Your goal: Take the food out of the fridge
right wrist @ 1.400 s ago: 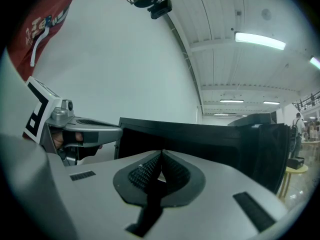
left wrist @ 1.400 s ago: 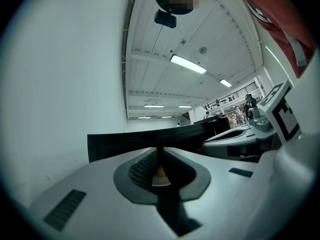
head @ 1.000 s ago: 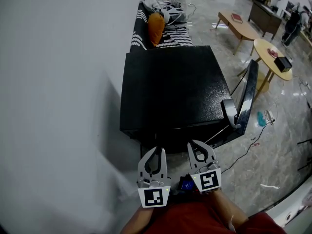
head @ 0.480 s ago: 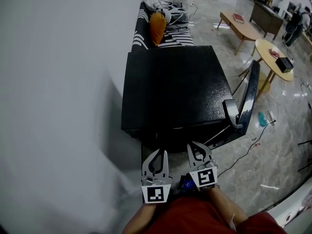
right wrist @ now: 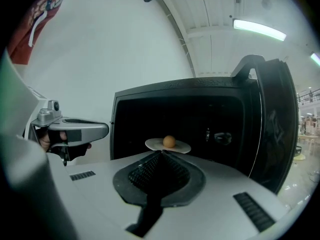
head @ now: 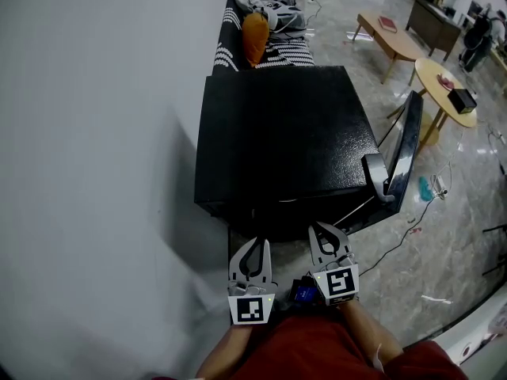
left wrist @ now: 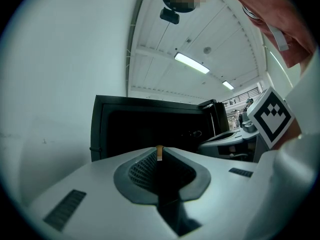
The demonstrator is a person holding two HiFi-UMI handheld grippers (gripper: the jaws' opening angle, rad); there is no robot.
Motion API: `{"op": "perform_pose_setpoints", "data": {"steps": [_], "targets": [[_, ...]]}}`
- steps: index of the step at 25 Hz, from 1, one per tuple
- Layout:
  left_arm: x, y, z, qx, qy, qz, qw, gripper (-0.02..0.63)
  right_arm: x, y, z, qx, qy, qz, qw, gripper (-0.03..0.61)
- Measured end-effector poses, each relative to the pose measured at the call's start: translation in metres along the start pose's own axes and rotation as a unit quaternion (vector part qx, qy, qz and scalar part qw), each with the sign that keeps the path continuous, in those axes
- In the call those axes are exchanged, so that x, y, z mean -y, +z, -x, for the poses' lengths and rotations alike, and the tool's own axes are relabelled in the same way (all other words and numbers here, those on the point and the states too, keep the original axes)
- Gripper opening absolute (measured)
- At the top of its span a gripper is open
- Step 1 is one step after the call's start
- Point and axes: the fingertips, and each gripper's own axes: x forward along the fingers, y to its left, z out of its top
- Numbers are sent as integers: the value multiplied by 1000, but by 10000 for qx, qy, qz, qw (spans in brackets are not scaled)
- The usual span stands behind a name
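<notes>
A black mini fridge [head: 277, 133] stands against the wall, its door [head: 400, 153] swung open to the right. Inside it, in the right gripper view, a small round orange food [right wrist: 169, 141] lies on a white plate [right wrist: 168, 145] against the dark interior [right wrist: 200, 114]. My right gripper [right wrist: 161, 152] is shut and empty, pointing at the plate from a short way outside the opening. My left gripper [head: 253, 244] hovers beside the right gripper [head: 321, 232], also shut and empty. In the left gripper view only a sliver of the orange food [left wrist: 159, 154] shows past the left gripper [left wrist: 159, 149].
A white wall [head: 95, 172] runs along the left. Behind the fridge is a striped sofa [head: 277, 54] with an orange cushion [head: 253, 38]. Wooden tables [head: 444, 85] stand at the right. A cable [head: 396, 244] trails over the floor near the door.
Both grippers have sunk a little in front of the fridge opening. Their jaws have stayed shut.
</notes>
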Motion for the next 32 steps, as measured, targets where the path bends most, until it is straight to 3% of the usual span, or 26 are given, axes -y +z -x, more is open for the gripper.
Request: {"op": "perform_pose_setpoints", "data": {"steps": [5, 10, 13, 15, 17, 19, 21, 22, 24, 25, 32], "targets": [[1, 1, 0, 19, -24, -19, 10000, 41, 5, -8, -3, 103, 37, -259, 9996, 21], [3, 4, 1, 68, -63, -22, 10000, 41, 6, -14, -12, 31, 281, -1090, 9936, 23], [4, 8, 2, 151, -67, -32, 9999, 41, 9, -12, -19, 109, 434, -1909, 9806, 25], [6, 6, 3, 65, -129, -182, 9997, 41, 11, -11, -25, 157, 578, -2515, 9660, 76], [8, 6, 4, 3, -263, -575, 9980, 41, 12, -10, -31, 185, 682, -2982, 9519, 103], [8, 7, 5, 23, -231, -459, 9987, 41, 14, -10, -36, 213, 731, -3435, 9361, 104], [11, 7, 5, -61, -459, -1090, 9930, 41, 16, -11, -41, 257, 783, -3967, 9142, 105], [11, 7, 5, -62, -456, -1077, 9931, 41, 16, -11, -43, 284, 811, -4237, 9017, 106], [8, 6, 6, 35, -172, -238, 9996, 41, 18, -13, -47, 336, 853, -4721, 8768, 111], [8, 7, 6, 79, -107, -33, 9999, 41, 19, -15, -50, 356, 863, -4929, 8651, 115], [8, 10, 5, 146, -138, -109, 9997, 41, 26, -26, -63, 422, 797, -5957, 7981, 141]]}}
